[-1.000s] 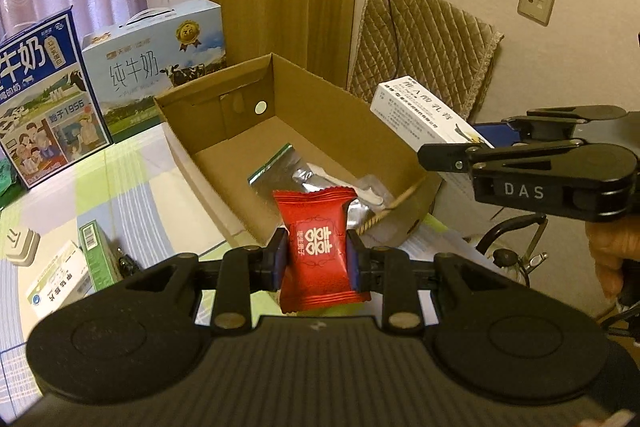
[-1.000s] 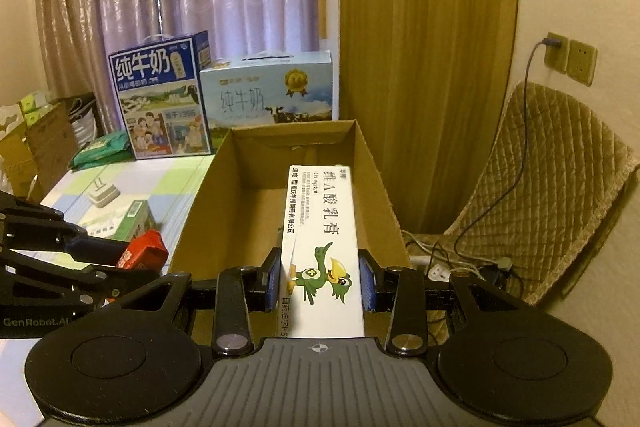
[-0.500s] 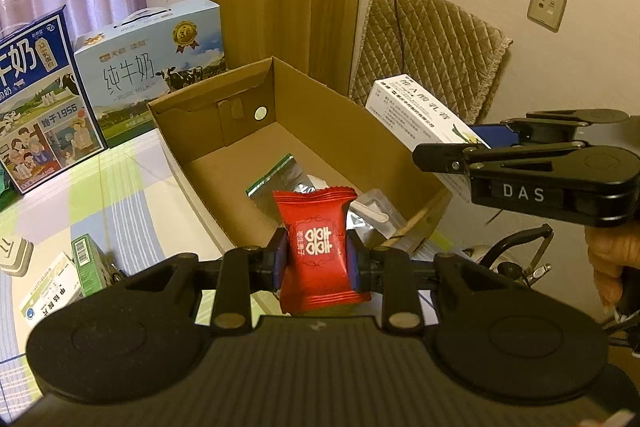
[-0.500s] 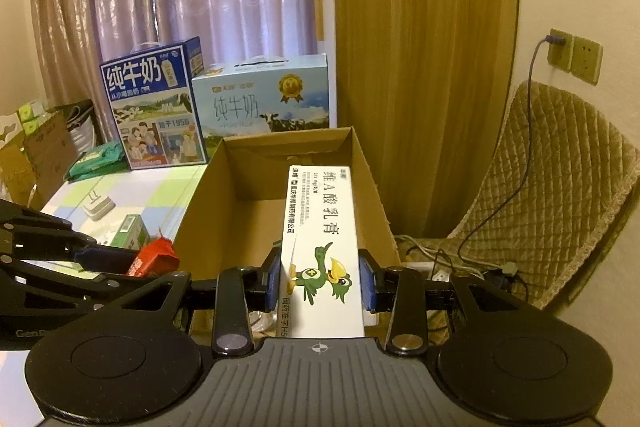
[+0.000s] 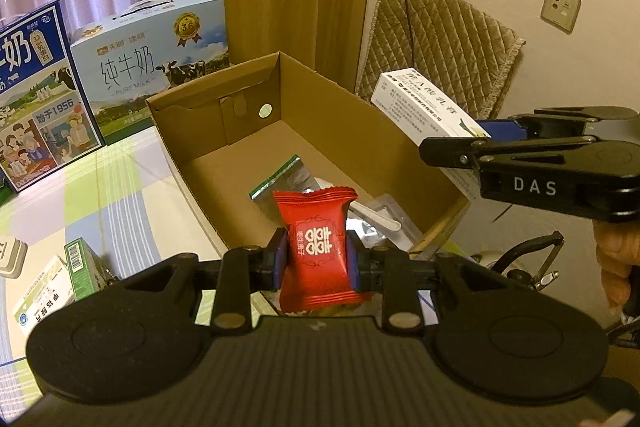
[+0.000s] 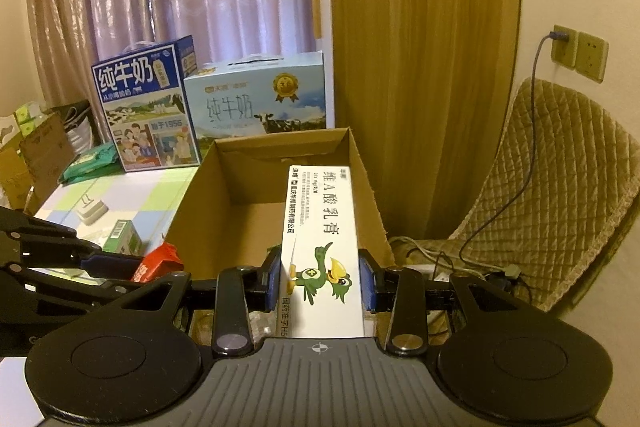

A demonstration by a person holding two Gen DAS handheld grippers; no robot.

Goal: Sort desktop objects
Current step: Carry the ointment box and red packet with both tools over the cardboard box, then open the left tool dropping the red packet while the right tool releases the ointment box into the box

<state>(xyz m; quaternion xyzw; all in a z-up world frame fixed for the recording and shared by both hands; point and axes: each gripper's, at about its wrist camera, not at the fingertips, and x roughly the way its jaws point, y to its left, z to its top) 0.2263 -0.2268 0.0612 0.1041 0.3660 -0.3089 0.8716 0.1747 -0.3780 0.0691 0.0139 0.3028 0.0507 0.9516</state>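
An open cardboard box [image 5: 360, 147] sits on the checked tablecloth [image 5: 100, 195], holding a foil bag [image 5: 288, 179] and a clear packet [image 5: 376, 219]. Behind the box stand two milk cartons [image 6: 256, 99]; left of it lie a small green carton [image 5: 82, 263] and a white adapter [image 6: 91, 211]. Right of the box is a quilted chair [image 6: 560, 187]. The left gripper [image 5: 316, 261] is clamped on a red candy wrapper [image 5: 316, 247] over the box's near rim. The right gripper [image 6: 320, 281] pinches a long white ointment box [image 6: 320, 239] with a green bird, above the box's right side.
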